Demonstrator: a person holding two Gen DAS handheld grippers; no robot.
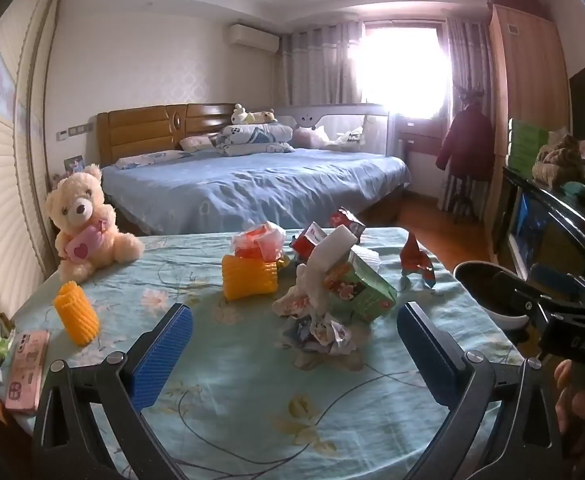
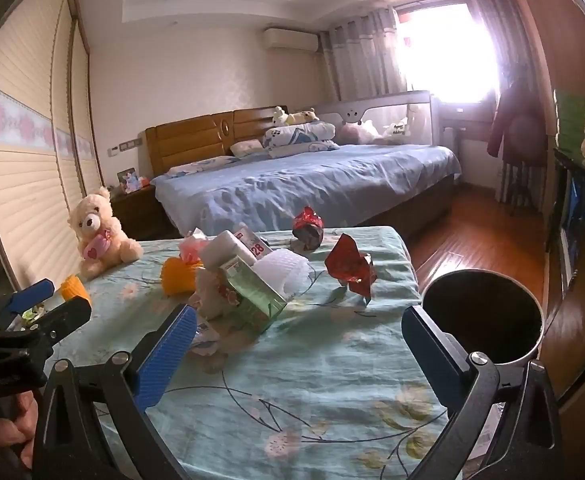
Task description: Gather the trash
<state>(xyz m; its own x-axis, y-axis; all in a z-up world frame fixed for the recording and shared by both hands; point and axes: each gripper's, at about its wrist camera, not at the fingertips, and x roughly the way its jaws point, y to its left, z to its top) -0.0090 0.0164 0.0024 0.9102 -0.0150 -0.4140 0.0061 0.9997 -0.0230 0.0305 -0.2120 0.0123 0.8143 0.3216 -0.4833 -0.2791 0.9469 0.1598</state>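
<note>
Trash lies on a table with a floral cloth (image 1: 252, 392): crumpled paper (image 1: 320, 328), a green carton (image 1: 364, 288), a white foam piece (image 1: 328, 256), orange foam nets (image 1: 248, 280) (image 1: 76, 316) and a red foil wrapper (image 1: 414, 260). My left gripper (image 1: 292, 348) is open and empty, just short of the crumpled paper. My right gripper (image 2: 296, 348) is open and empty over the table's near right part; the green carton (image 2: 252, 296) and red wrapper (image 2: 350, 266) lie ahead of it. A dark round bin (image 2: 484, 320) stands off the table's right edge.
A teddy bear (image 1: 84, 220) sits at the table's far left. A pink phone (image 1: 26, 368) lies at the left edge. A bed (image 1: 260, 184) stands behind the table. A dark cabinet (image 1: 552, 224) runs along the right wall, over wooden floor (image 2: 476, 240).
</note>
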